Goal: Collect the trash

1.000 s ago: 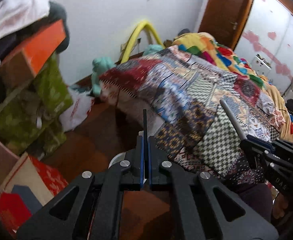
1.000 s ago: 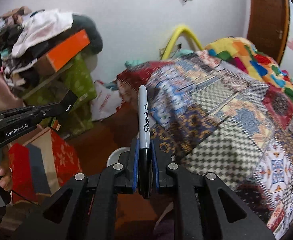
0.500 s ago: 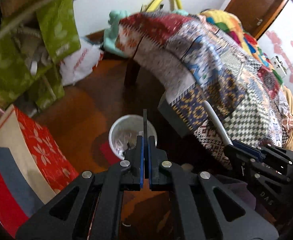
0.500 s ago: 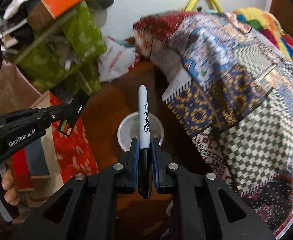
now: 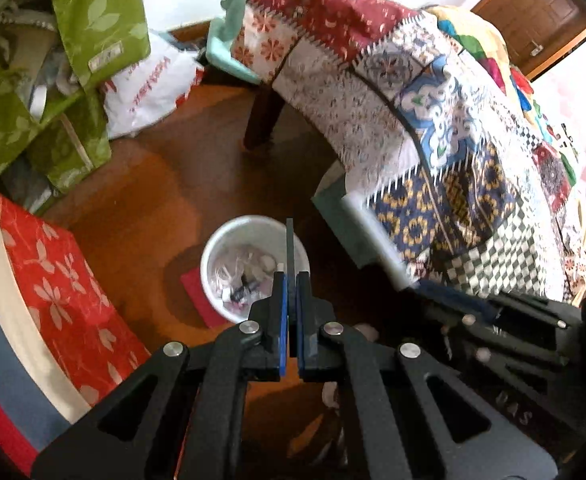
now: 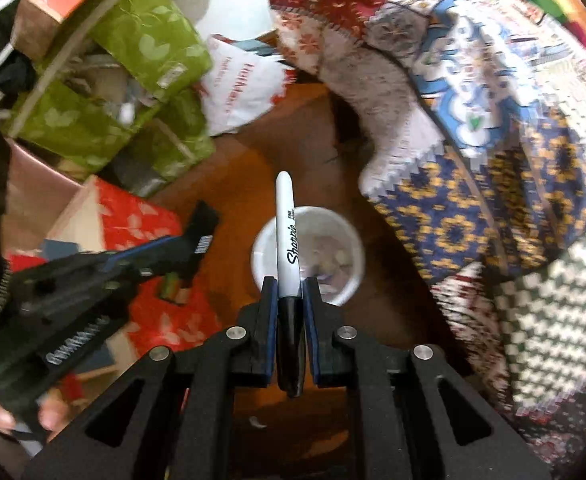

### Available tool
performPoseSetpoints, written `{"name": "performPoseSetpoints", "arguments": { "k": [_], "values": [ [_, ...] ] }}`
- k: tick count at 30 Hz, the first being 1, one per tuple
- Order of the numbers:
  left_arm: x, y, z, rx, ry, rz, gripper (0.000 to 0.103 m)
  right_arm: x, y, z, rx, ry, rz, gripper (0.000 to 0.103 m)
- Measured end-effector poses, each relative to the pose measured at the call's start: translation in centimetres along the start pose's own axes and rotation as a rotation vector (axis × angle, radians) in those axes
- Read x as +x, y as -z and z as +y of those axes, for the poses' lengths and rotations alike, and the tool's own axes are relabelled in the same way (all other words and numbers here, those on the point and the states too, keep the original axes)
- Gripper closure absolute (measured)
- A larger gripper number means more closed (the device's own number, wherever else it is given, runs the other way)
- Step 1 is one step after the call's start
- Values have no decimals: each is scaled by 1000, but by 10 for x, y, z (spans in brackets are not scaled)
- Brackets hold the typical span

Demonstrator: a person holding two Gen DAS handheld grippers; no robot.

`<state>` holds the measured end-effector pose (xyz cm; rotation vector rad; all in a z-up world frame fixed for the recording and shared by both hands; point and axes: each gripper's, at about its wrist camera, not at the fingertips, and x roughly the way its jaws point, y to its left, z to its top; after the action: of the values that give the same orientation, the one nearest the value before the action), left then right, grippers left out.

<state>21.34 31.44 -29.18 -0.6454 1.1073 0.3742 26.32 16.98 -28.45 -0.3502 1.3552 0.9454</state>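
Item one: Sharpie marker [image 6: 286, 240], lengthwise between the pads of my right gripper [image 6: 289, 312], jaws now opening, held over the white bin [image 6: 261, 256] on the wooden floor [image 6: 233, 184], presumably for dropping.
Item two: thin dark card [image 5: 290, 256], pinched edge-on in my fully closed left gripper [image 5: 289, 308], above that bin.

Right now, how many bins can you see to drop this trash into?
1. A white bin stands on the wooden floor beside the quilt-covered bed, just beyond the marker in the right gripper. Others may be hidden behind the clutter.
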Motion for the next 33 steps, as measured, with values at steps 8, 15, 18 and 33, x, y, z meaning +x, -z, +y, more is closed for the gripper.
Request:
{"name": "performPoseSetpoints", "arguments": {
  "k": [8,15,18,33],
  "values": [
    [-9,-11,-4,49,-50,-25,82,-9,0,6,-29,94,-47,58],
    [-54,3,-21,135,-81,-91,82,-62,18,-1,-34,136,-168,58],
    [-86,11,-39,195,-71,-145,82,-102,34,2,-40,173,-273,58],
    [-291,107,-143,484,168,-581,82,-306,176,29,100,342,-822,58]
  ]
}}
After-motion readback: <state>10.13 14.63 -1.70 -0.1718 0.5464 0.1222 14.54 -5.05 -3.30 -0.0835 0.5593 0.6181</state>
